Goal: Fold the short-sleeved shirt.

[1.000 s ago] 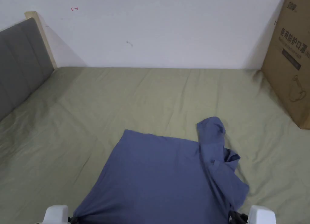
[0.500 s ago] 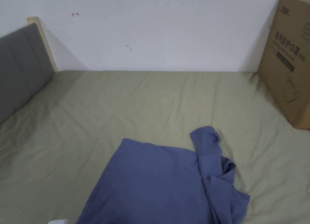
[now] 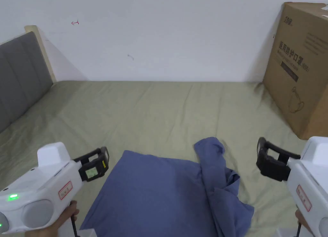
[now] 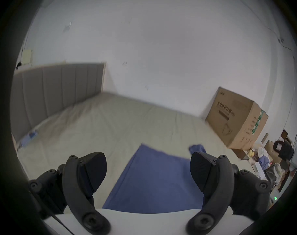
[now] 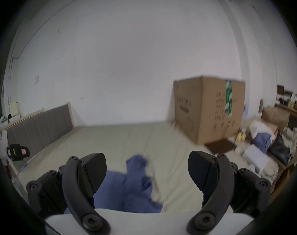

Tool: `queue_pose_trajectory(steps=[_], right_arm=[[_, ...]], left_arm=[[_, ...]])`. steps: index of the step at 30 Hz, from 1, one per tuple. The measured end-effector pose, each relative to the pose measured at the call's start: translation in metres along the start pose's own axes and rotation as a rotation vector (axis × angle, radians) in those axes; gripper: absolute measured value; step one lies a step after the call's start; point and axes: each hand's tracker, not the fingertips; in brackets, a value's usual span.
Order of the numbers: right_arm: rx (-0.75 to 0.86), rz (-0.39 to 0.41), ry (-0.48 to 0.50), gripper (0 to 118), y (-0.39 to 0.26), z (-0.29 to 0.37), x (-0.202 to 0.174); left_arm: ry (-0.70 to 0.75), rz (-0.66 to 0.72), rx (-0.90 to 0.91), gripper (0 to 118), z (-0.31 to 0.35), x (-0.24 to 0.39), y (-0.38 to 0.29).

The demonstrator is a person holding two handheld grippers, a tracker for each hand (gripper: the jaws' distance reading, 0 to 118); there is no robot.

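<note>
Hovering w/ fingers apart: left gripper [image 3: 104, 160], right gripper [image 3: 261, 159], nothing held. Shirt [image 3: 160, 196] lies on bed [image 3: 153, 113], right side bunched. Smooth that first, then fold.

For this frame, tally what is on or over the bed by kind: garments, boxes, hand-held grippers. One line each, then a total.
Garments: 1, the blue shirt lying on the green bed sheet.
Boxes: 1, the cardboard box at the far right.
Hand-held grippers: 2, the left hand-held gripper and the right hand-held gripper, both open and off the cloth.
Total: 4.
</note>
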Motion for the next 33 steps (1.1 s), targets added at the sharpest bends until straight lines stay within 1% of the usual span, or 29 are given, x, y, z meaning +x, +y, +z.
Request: queue_pose_trajectory(steps=[2,4,5,6,7,8,9,10,11,13,15,18,23,28,31,33], right_arm=[[0.034,0.020,-0.040,100,0.006,0.005,0.001],[0.046,0.023,-0.056,95,0.007,0.010,0.002],[0.047,0.023,-0.060,89,0.007,0.012,0.003],[0.048,0.023,-0.063,73,0.006,0.013,0.004],[0.049,0.022,-0.061,54,0.004,0.015,0.005],[0.049,0.020,-0.063,25,0.003,0.015,0.006],[0.045,0.020,-0.071,0,0.002,0.015,0.005],[0.043,0.022,-0.073,0,0.000,0.014,0.006],[0.031,0.021,-0.053,0,-0.001,0.014,0.007],[0.025,0.020,-0.055,0,-0.003,0.012,0.005],[0.026,0.026,-0.058,0,-0.004,0.010,0.009],[0.025,0.025,-0.057,0,-0.005,0.004,0.011],[0.017,0.028,-0.048,0,-0.006,-0.015,0.012],[-0.012,0.027,-0.043,0,-0.011,-0.048,0.014],[-0.035,0.022,-0.047,0,-0.016,-0.069,0.016],[-0.052,0.020,-0.048,0,-0.019,-0.085,0.018]], left_arm=[[0.017,-0.032,0.063,102,0.003,0.010,0.002],[0.008,-0.067,0.103,91,0.006,0.017,0.002],[0.003,-0.075,0.110,83,0.007,0.020,0.000],[-0.003,-0.078,0.115,66,0.008,0.022,-0.002],[-0.009,-0.079,0.116,44,0.008,0.024,-0.005],[-0.010,-0.076,0.113,18,0.005,0.023,-0.008],[-0.026,-0.069,0.109,1,0.004,0.023,-0.010],[-0.068,-0.058,0.091,0,0.004,0.022,-0.013],[-0.093,-0.044,0.048,0,0.001,0.022,-0.015],[-0.073,-0.054,0.037,0,0.000,0.025,-0.017],[-0.073,-0.090,0.013,0,-0.004,0.026,-0.021],[-0.078,-0.107,-0.016,0,-0.014,0.028,-0.020],[-0.085,-0.162,-0.082,0,-0.053,0.030,-0.015],[-0.091,-0.217,-0.151,0,-0.113,0.035,-0.003],[-0.095,-0.281,-0.237,0,-0.169,0.035,-0.002],[-0.107,-0.270,-0.307,0,-0.203,0.037,0.000]])
